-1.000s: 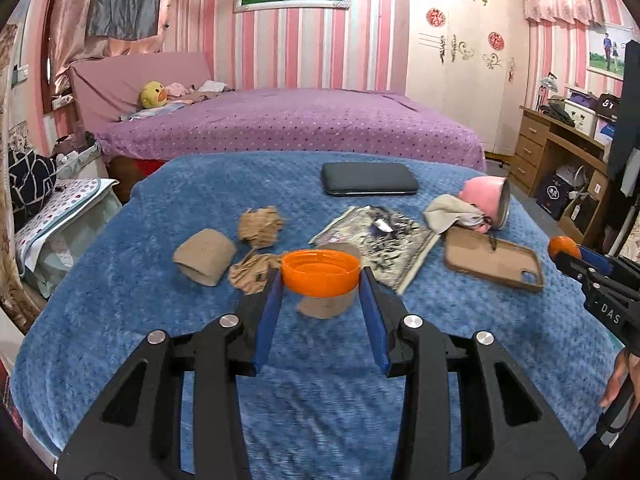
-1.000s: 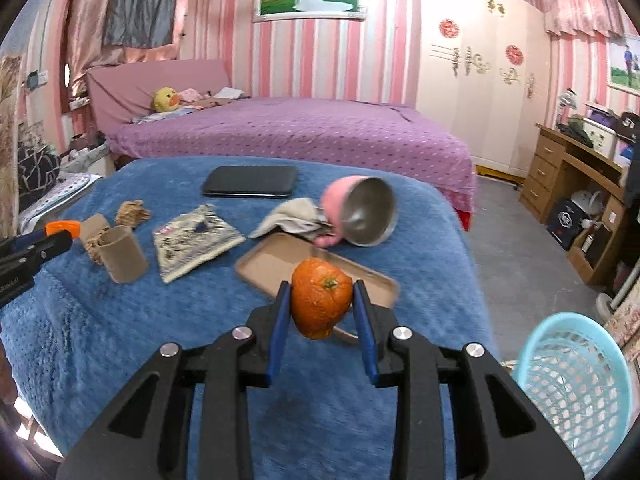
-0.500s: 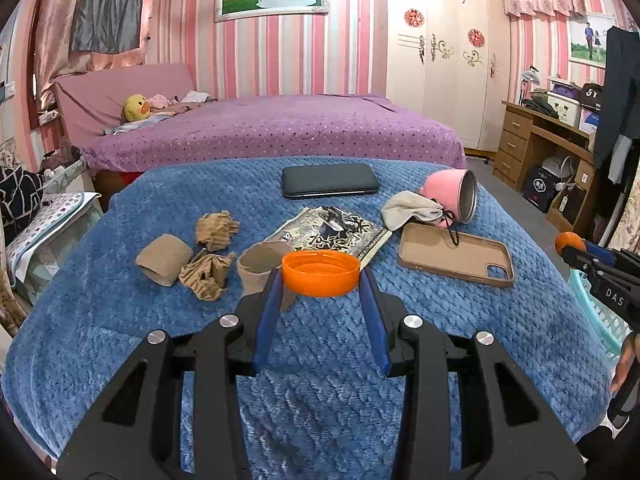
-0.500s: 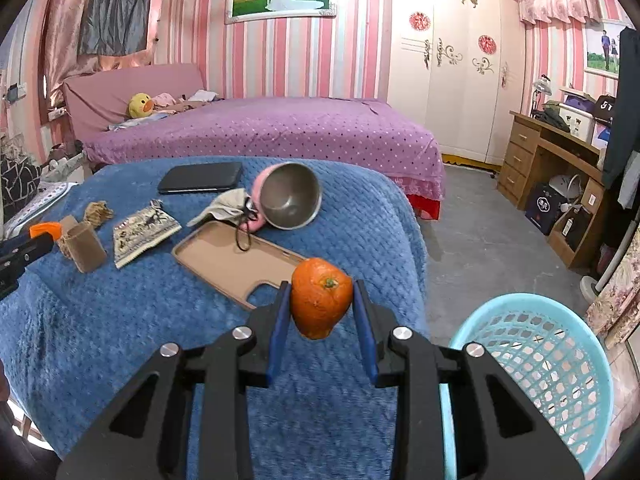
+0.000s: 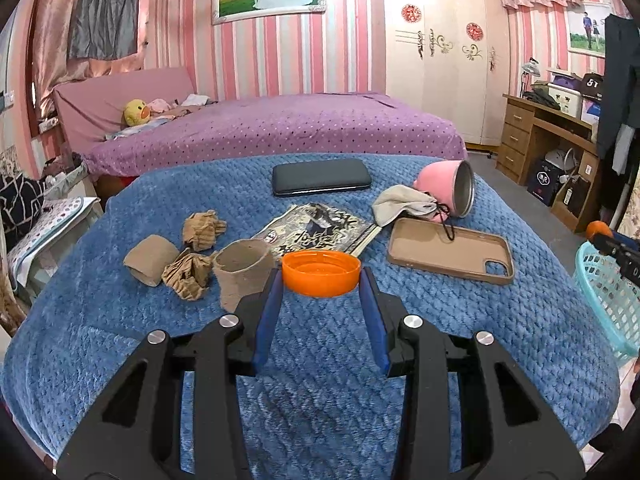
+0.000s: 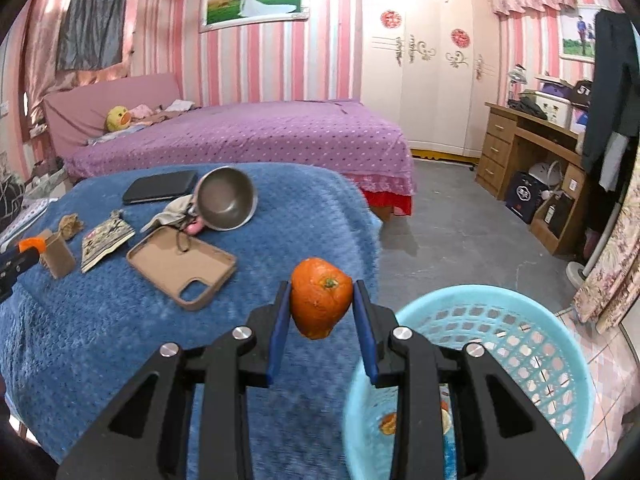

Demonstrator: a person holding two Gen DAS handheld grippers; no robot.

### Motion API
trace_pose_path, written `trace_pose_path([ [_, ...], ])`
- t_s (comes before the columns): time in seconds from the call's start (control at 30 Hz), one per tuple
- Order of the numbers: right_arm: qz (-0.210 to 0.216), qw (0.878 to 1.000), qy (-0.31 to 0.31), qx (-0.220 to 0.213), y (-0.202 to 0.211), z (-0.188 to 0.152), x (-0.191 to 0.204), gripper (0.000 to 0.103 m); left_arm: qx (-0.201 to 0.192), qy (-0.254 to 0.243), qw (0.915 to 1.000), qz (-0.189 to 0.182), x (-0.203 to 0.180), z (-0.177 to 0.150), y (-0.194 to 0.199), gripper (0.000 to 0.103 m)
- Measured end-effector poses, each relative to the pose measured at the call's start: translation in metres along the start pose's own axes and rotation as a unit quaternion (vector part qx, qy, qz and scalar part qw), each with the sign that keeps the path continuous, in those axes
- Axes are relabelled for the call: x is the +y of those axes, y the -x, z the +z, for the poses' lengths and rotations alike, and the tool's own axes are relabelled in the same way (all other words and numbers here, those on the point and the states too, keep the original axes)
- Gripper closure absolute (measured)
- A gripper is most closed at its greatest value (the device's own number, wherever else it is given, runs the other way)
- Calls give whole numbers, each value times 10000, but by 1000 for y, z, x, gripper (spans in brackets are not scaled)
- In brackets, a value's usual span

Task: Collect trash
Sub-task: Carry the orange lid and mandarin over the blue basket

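The left gripper (image 5: 321,280) pinches an orange lid (image 5: 321,273) above the blue blanket (image 5: 320,360); the right gripper (image 6: 322,300) pinches an orange peel (image 6: 320,298) just beside the blue basket (image 6: 540,344); cardboard tubes (image 5: 150,259) lie on the blanket.

Light-blue basket (image 5: 608,300) cut off by the right edge in the left wrist view, its floor partly hidden by the right gripper (image 6: 322,300) in the other, scraps inside (image 6: 389,423) too blurred to be identified, cardboard tube (image 5: 244,270) partly hidden behind a finger.
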State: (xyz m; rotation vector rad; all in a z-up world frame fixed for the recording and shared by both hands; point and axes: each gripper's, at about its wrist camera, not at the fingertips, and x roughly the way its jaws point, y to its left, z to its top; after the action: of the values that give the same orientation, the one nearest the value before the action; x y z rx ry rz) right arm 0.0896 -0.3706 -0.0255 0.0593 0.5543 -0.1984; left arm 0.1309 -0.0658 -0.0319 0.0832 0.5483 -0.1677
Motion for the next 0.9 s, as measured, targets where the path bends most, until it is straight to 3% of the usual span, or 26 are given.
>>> trace_pose_path([
  [0.27,-440,9988,-217,-74,6,0,-45,71,-46,-301,9993,-237,-41,0,-1,65],
  [0.4,-628,9976,-268,-105,10,0,-67,71,39,-328,9976,-603,-71,2,-4,65],
  [0.67,-833,9955,-434,100,9,-10,-109,72,74,-364,9893,-1409,-161,7,-13,65],
  [0.9,-1106,9907,-772,193,15,-27,-161,72,97,-623,9820,-1780,-239,5,-16,65],
])
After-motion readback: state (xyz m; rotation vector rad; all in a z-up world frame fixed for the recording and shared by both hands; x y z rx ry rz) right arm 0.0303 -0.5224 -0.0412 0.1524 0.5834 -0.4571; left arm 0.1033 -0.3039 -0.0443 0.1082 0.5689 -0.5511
